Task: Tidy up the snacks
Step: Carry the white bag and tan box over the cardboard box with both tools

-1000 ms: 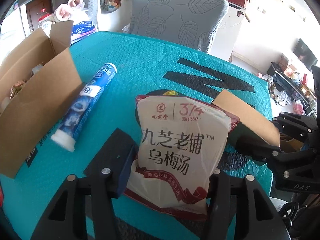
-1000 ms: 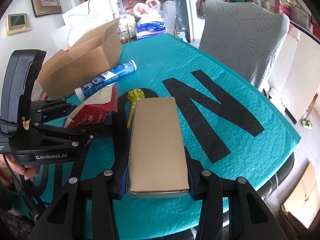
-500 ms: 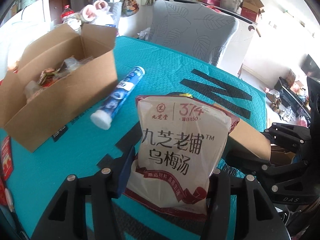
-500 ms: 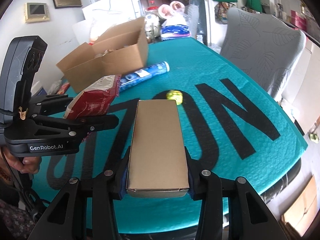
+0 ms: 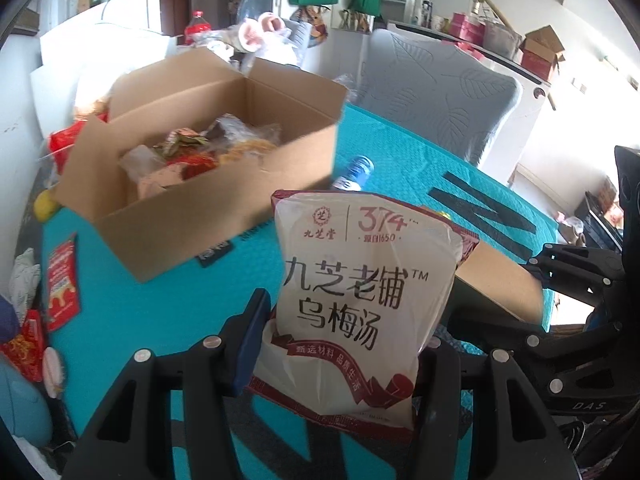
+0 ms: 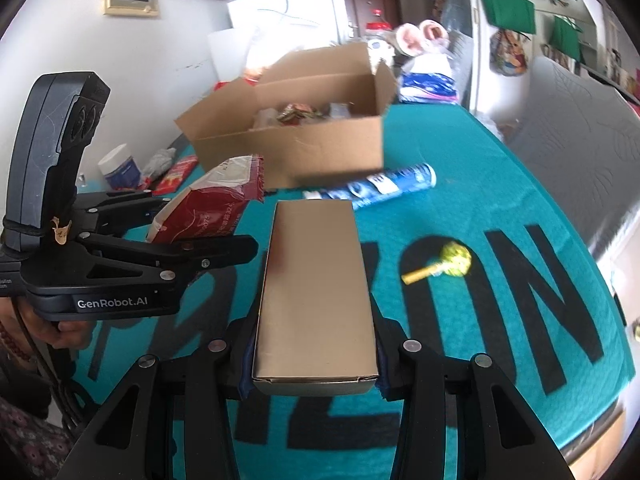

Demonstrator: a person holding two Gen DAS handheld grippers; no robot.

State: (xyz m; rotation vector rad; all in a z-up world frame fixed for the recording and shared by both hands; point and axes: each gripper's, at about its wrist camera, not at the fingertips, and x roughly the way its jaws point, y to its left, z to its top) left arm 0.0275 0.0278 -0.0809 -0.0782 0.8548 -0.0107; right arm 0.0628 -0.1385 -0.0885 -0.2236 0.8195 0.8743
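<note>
My left gripper (image 5: 340, 344) is shut on a white and dark red snack bag (image 5: 360, 300) with Chinese print, held above the teal table. It also shows in the right wrist view (image 6: 208, 208). My right gripper (image 6: 316, 364) is shut on a plain tan box (image 6: 316, 292), also seen in the left wrist view (image 5: 496, 284). An open cardboard box (image 5: 208, 200) holding several snack packets stands ahead of both grippers; in the right wrist view it (image 6: 320, 148) is at the far middle.
A blue tube (image 6: 376, 188) lies beside the cardboard box. A green lollipop (image 6: 452, 260) lies on the teal mat (image 6: 500, 200). Red packets (image 5: 62, 280) and clutter lie at the table's left edge. A grey chair (image 5: 440, 92) stands behind the table.
Both grippers have lifted and swung left toward the open cardboard box, which now looms closer. Each keeps its grip on its item.
</note>
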